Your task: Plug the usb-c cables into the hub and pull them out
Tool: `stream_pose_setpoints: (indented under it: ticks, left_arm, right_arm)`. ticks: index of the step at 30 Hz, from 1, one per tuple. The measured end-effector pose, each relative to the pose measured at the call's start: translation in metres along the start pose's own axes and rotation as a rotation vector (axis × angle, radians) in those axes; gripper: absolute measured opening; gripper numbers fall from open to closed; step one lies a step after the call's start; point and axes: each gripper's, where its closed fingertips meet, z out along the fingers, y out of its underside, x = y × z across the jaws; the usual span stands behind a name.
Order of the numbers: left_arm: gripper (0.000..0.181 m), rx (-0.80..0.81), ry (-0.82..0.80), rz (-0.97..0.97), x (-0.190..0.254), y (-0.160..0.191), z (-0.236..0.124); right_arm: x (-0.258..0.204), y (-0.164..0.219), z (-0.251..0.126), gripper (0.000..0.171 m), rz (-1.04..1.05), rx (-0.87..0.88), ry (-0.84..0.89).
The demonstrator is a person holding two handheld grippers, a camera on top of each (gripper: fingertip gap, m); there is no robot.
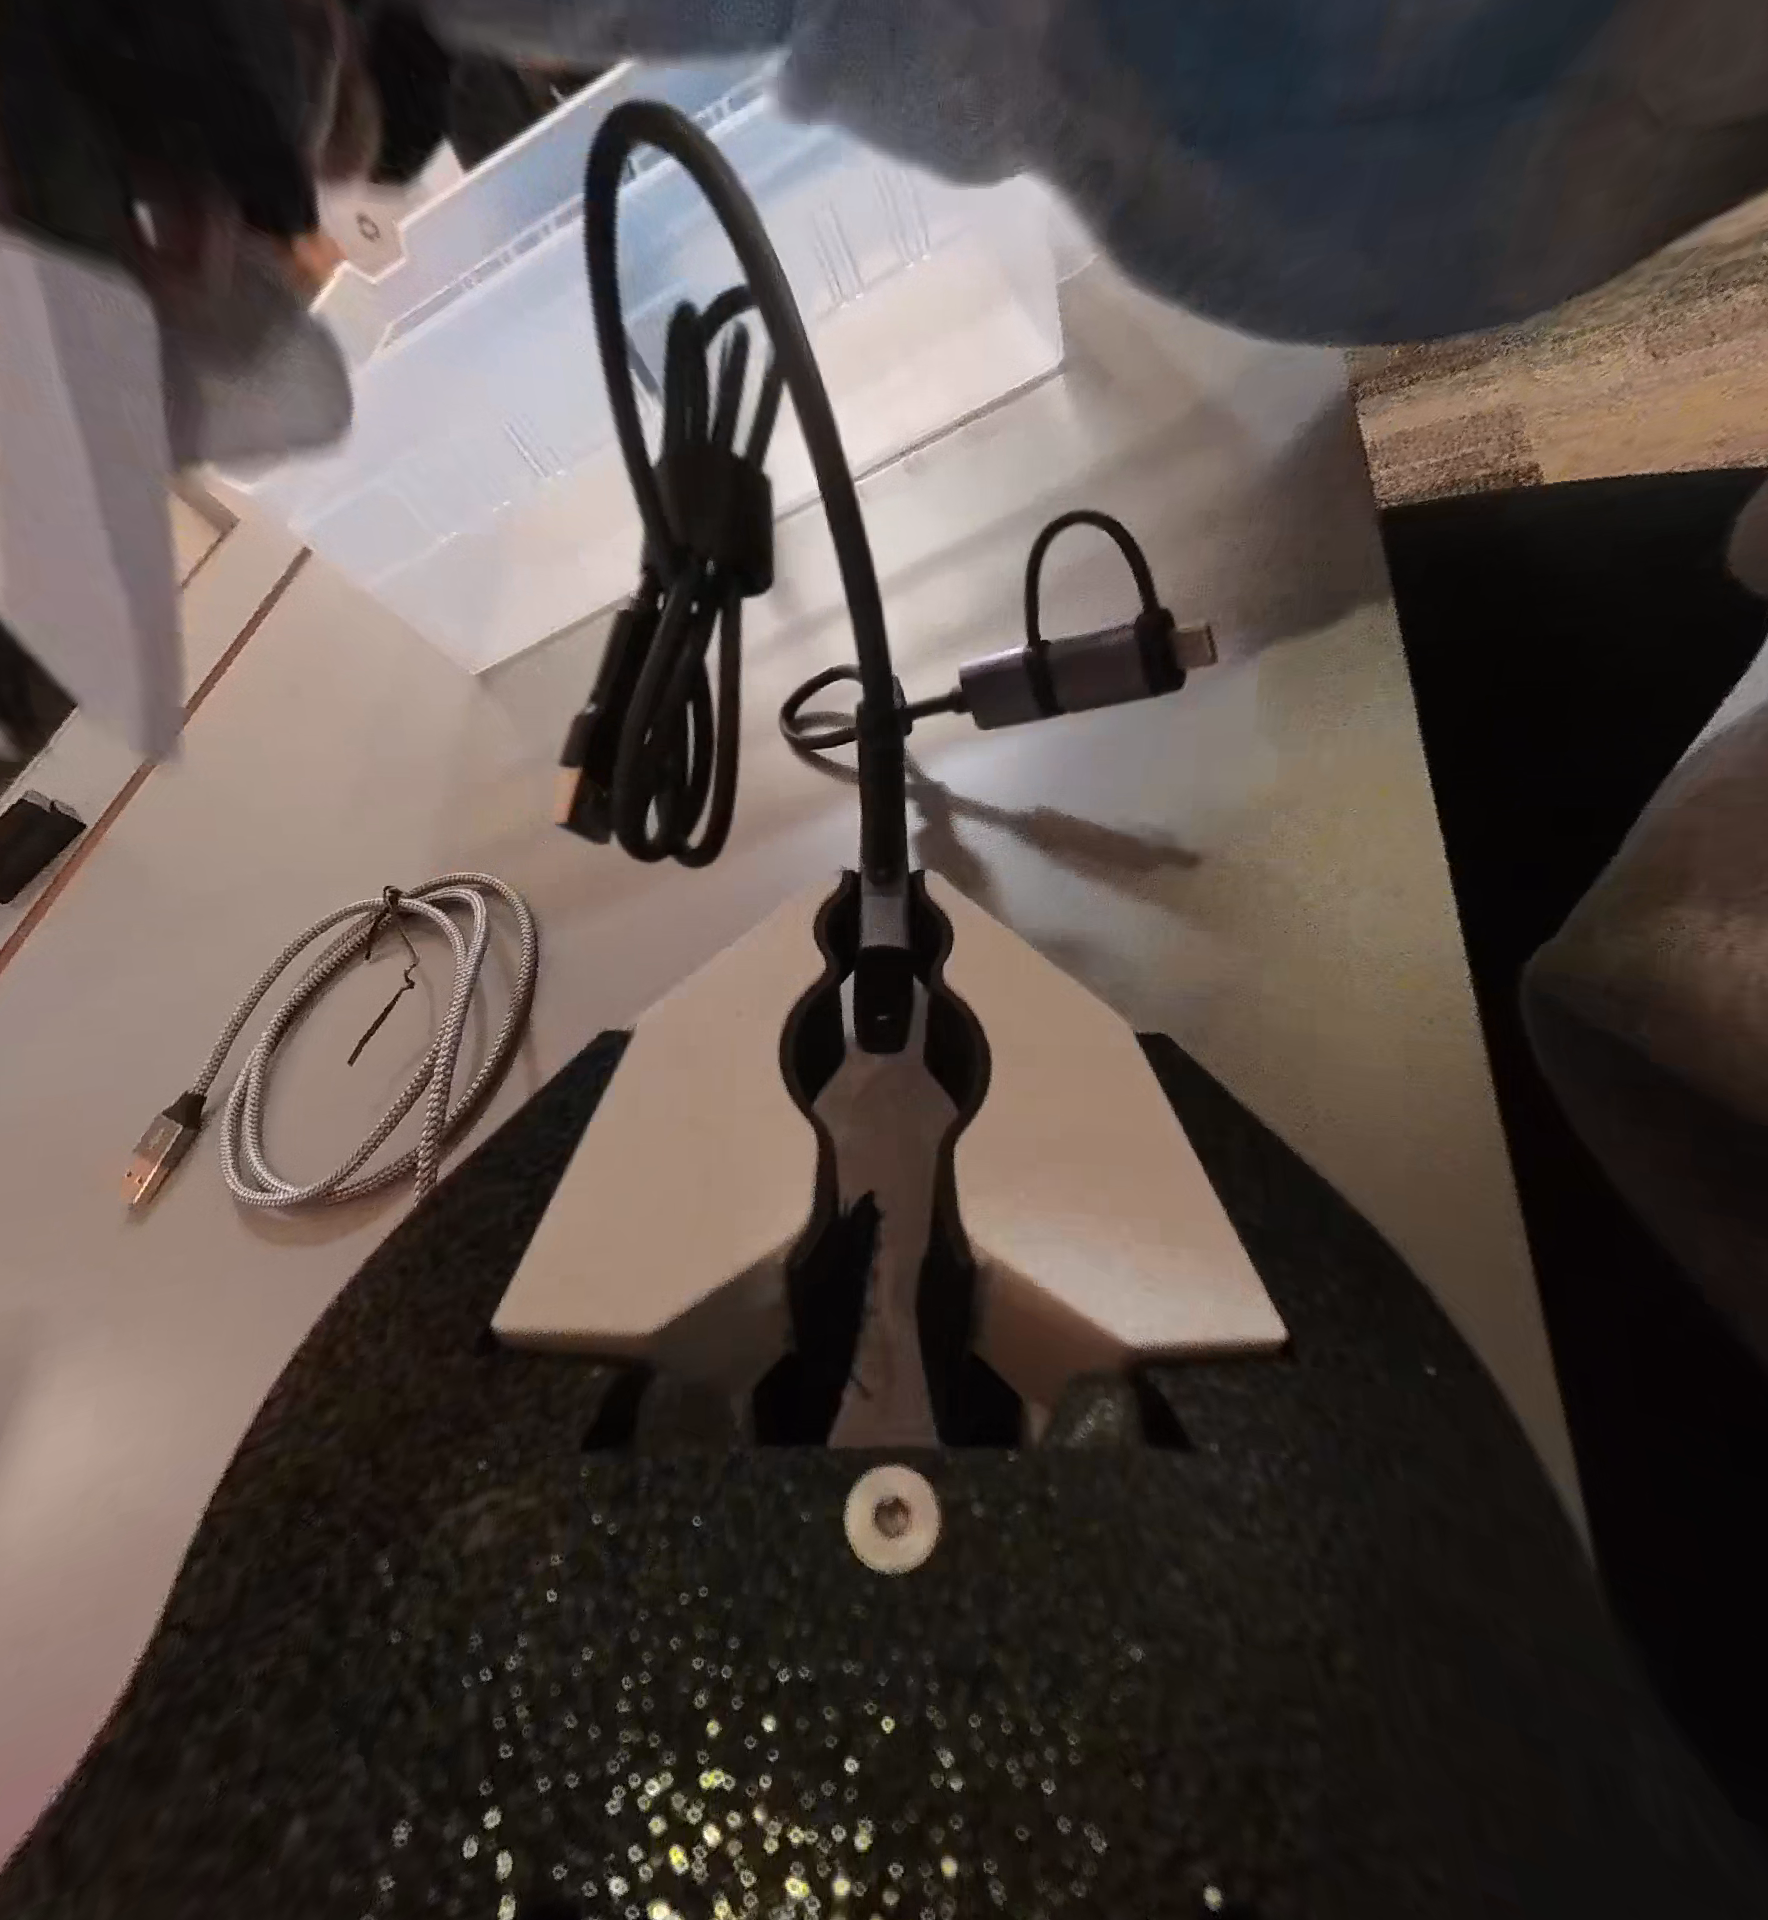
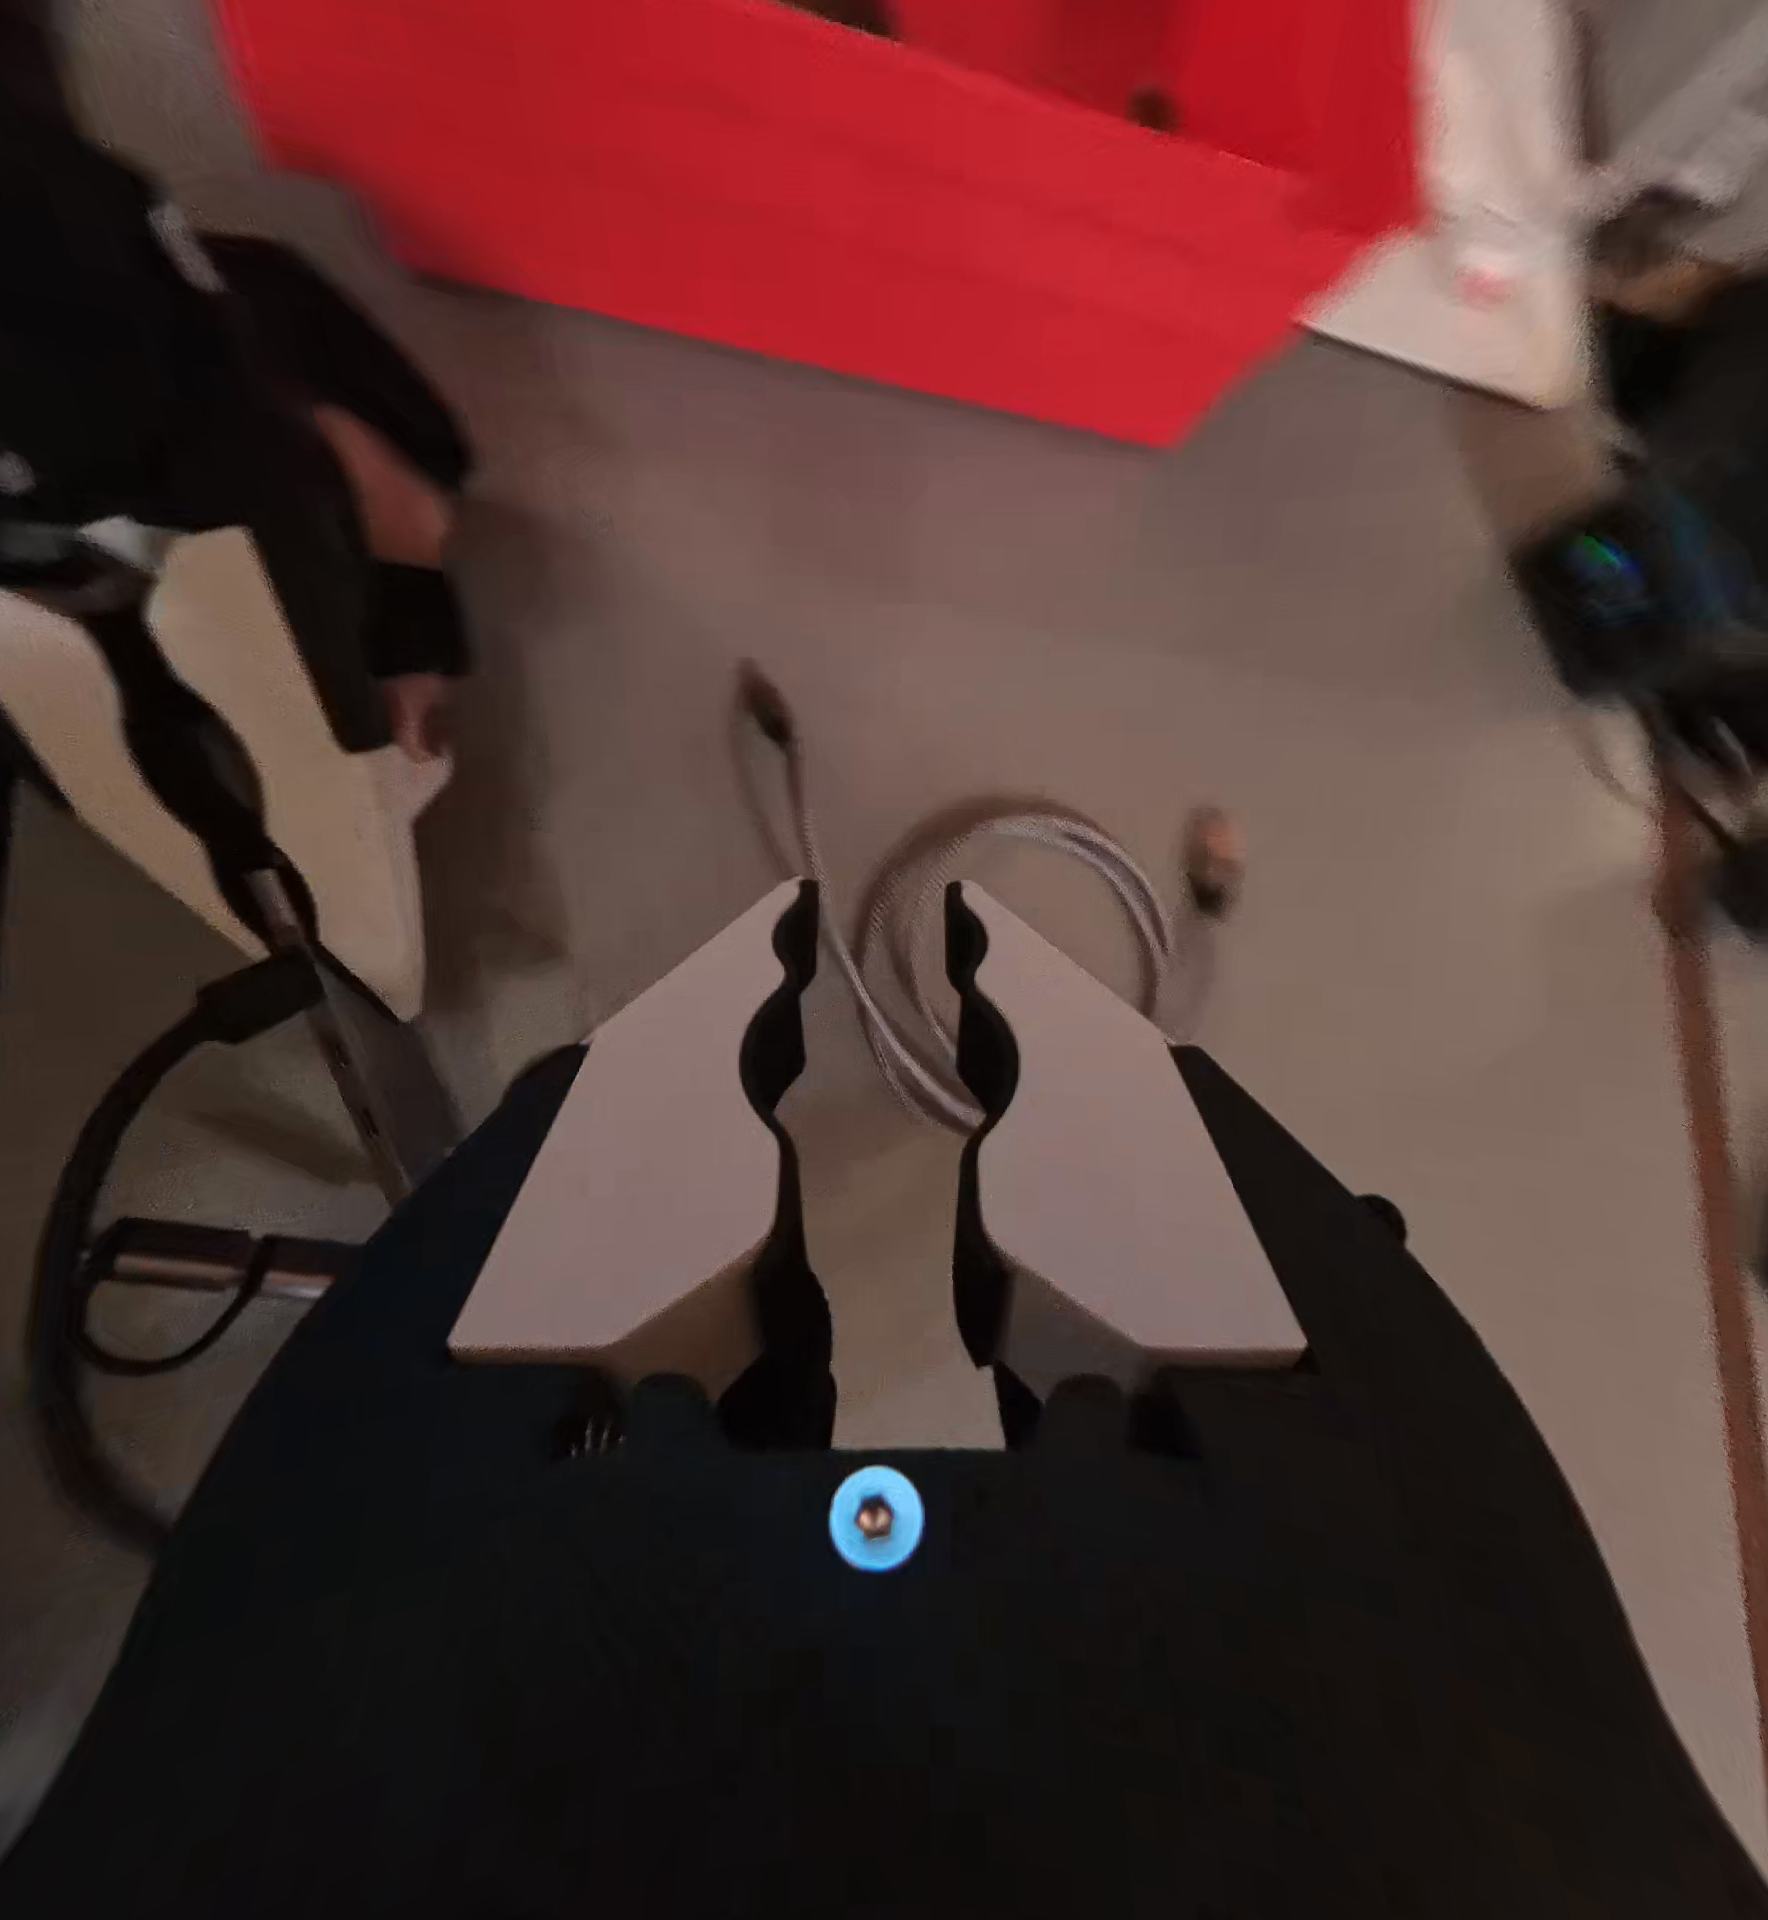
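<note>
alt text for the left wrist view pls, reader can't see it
The left claw is shut on the hub, whose black cable arches above a pale table. On the table lie a bundled black cable, a coiled grey braided cable and a clear bin.

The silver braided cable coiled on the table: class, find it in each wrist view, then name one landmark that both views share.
Left wrist view: the silver braided cable lies coiled at lower left, left of the left tool.
Right wrist view: it lies at centre, blurred, just beyond and partly behind the open right tool.
Shared landmark: the left tool, shut on the hub, shows at the left edge of the right wrist view.
</note>
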Motion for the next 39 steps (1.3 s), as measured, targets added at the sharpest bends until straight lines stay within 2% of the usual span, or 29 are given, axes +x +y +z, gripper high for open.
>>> stream_pose_setpoints:
  ticks: [1, 3, 8, 11, 13, 14, 18, 23, 26, 29, 31, 34, 39]
  left_arm:
    - [0.006, 0.0, 0.001, 0.0, 0.0, 0.0, 0.0]
    - [0.007, 0.002, 0.003, -0.002, 0.0, 0.0, 0.0]
    - [0.007, 0.003, 0.006, -0.008, 0.0, 0.0, 0.0]
    - [0.007, 0.004, 0.005, -0.009, 0.0, 0.0, -0.001]
    - [0.007, 0.004, 0.006, -0.011, 0.0, 0.0, -0.001]
    - [0.007, 0.004, 0.006, -0.012, 0.0, 0.0, -0.001]
    - [0.008, 0.004, -0.005, -0.057, -0.006, 0.0, -0.001]
    - [0.007, 0.008, -0.028, -0.249, -0.024, 0.003, -0.004]
    - [0.007, 0.024, -0.031, -0.445, -0.037, 0.005, -0.009]
    - [0.006, 0.059, 0.005, -0.662, -0.045, 0.007, -0.014]
    - [0.007, 0.07, 0.029, -0.749, -0.047, 0.01, -0.016]
    - [0.007, 0.062, 0.053, -0.813, -0.046, 0.011, -0.018]
    - [0.007, -0.002, 0.071, -0.814, -0.041, 0.008, -0.019]
  right_arm:
    - [-0.01, -0.006, 0.015, 0.025, -0.059, 0.012, -0.088]
    - [-0.027, -0.01, 0.044, 0.028, -0.126, -0.004, -0.232]
    - [-0.036, 0.006, 0.097, 0.031, -0.121, -0.16, -0.405]
    - [-0.039, 0.011, 0.109, 0.023, -0.072, -0.2, -0.477]
    - [-0.039, 0.014, 0.113, 0.003, -0.049, -0.214, -0.489]
    - [-0.037, 0.015, 0.113, 0.002, -0.058, -0.212, -0.473]
    - [-0.005, 0.006, 0.085, 0.003, -0.14, -0.148, -0.277]
    - [0.051, -0.016, -0.014, 0.002, -0.222, -0.052, 0.106]
    - [0.06, -0.015, -0.074, 0.003, -0.318, -0.101, 0.295]
    - [0.045, -0.007, -0.11, 0.003, -0.448, -0.19, 0.392]
    - [0.021, -0.001, -0.107, 0.003, -0.56, -0.244, 0.355]
    - [-0.009, 0.009, -0.085, 0.002, -0.765, -0.351, 0.293]
    - [-0.042, 0.002, -0.048, 0.003, -1.009, -0.378, 0.198]
